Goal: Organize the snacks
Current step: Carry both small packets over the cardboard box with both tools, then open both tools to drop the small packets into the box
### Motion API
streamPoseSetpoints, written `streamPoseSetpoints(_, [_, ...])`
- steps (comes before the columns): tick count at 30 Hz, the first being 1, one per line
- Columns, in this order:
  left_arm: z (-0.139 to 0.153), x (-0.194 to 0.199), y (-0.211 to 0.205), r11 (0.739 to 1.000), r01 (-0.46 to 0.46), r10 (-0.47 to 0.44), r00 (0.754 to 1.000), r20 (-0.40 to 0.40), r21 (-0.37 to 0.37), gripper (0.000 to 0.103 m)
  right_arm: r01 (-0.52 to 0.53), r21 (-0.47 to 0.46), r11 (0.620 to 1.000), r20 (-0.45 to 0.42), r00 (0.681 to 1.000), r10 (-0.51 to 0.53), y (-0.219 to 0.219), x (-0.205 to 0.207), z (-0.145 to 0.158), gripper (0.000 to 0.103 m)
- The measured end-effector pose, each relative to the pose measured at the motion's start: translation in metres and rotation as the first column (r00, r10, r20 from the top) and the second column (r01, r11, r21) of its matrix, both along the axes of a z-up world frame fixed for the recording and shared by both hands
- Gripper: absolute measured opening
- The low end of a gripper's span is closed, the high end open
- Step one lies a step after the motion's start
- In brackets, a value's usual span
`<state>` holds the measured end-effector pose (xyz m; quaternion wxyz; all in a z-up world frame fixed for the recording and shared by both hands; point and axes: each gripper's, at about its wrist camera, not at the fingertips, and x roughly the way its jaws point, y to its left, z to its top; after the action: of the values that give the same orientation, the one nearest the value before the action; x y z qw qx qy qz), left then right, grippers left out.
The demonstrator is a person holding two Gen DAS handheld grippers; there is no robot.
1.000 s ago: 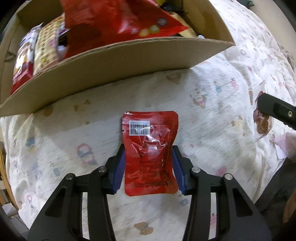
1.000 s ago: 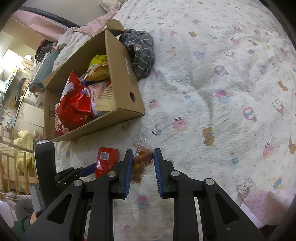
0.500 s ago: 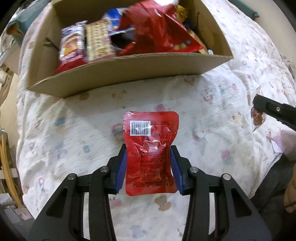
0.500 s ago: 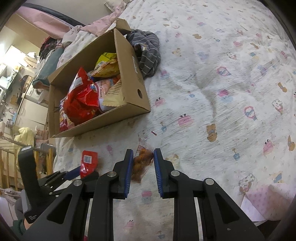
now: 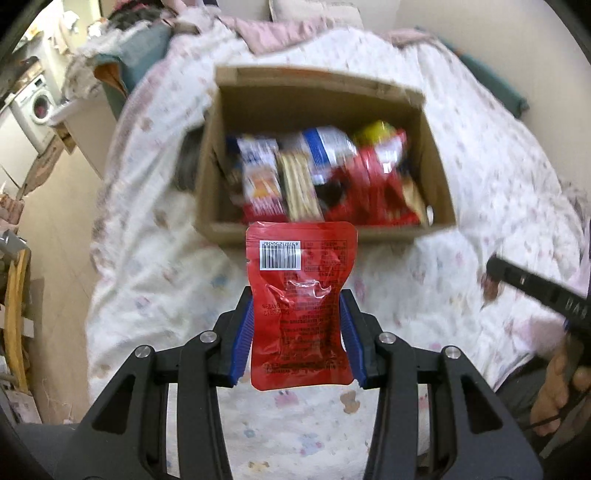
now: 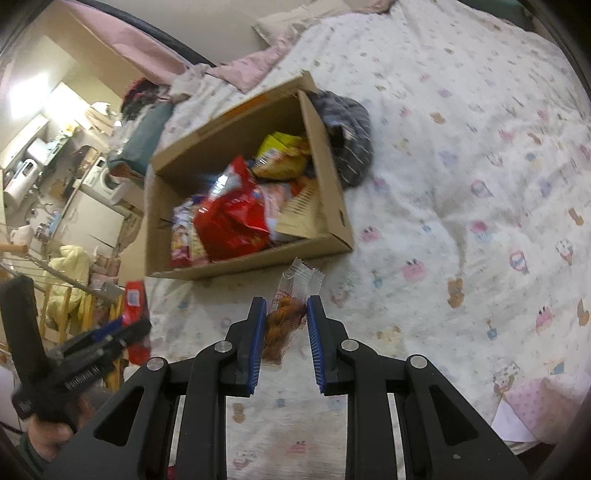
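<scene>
My left gripper [image 5: 297,317] is shut on a red snack pouch [image 5: 300,295] with a barcode, held in the air in front of the near wall of an open cardboard box [image 5: 436,177]. Several snack packs fill the box. In the right wrist view my right gripper [image 6: 286,314] is shut on a small clear packet of brown snacks [image 6: 290,306], lifted above the bed just in front of the same cardboard box [image 6: 332,206]. The left gripper [image 6: 122,328] with the red pouch [image 6: 133,299] shows at the left there, held by a hand [image 6: 48,435].
The box stands on a bed with a white cartoon-print cover [image 6: 480,184]. A striped grey garment [image 6: 351,136] lies behind the box. A pink blanket [image 5: 280,26] and pillows lie at the head of the bed. Floor, a washing machine [image 5: 37,107] and wooden rails lie left of the bed.
Both grippers have risen with their packs. The left one climbed well above the bed, so the box's inside now shows from above. The right one moved up a little.
</scene>
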<state>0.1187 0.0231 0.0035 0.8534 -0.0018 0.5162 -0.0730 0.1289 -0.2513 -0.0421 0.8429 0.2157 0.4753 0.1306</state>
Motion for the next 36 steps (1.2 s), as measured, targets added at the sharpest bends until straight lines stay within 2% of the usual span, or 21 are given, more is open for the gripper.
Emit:
streamPoseSetpoints(4, [0.023,0.023,-0.009,1.0,-0.016,0.016,0.997,0.07,0.006,0.039,-0.005,0.017,1.0,0.043,0.999,0.005,0.005,0.002,0.014,0.024])
streamPoseSetpoints(13, [0.044,0.062,-0.01,1.0,-0.013,0.011,0.989,0.147,0.013,0.039,0.012,0.07,0.997,0.088,0.996,-0.018,0.007,0.018,0.029,0.024])
streamPoseSetpoints(24, [0.029,0.11,-0.012,1.0,-0.007,0.008,0.988,0.157,-0.004,0.039,0.023,0.082,0.996,0.117,0.993,-0.032,-0.002,0.069,0.034,0.024])
streamPoseSetpoints(27, [0.017,0.118,-0.011,0.999,0.0,0.005,0.989,0.147,-0.037,0.039,-0.001,0.055,0.998,0.105,0.994,-0.005,0.009,0.089,0.029,0.024])
streamPoseSetpoints(32, [0.0,0.13,-0.012,0.999,0.003,0.002,0.993,0.115,-0.048,0.039,-0.037,-0.016,0.999,0.102,0.994,0.039,0.027,0.11,0.021,0.024])
streamPoseSetpoints(36, [0.004,0.137,-0.005,0.999,-0.035,0.041,0.986,0.159,-0.041,0.04,-0.008,-0.002,1.0,0.077,0.997,0.008,0.028,0.121,0.013,0.024])
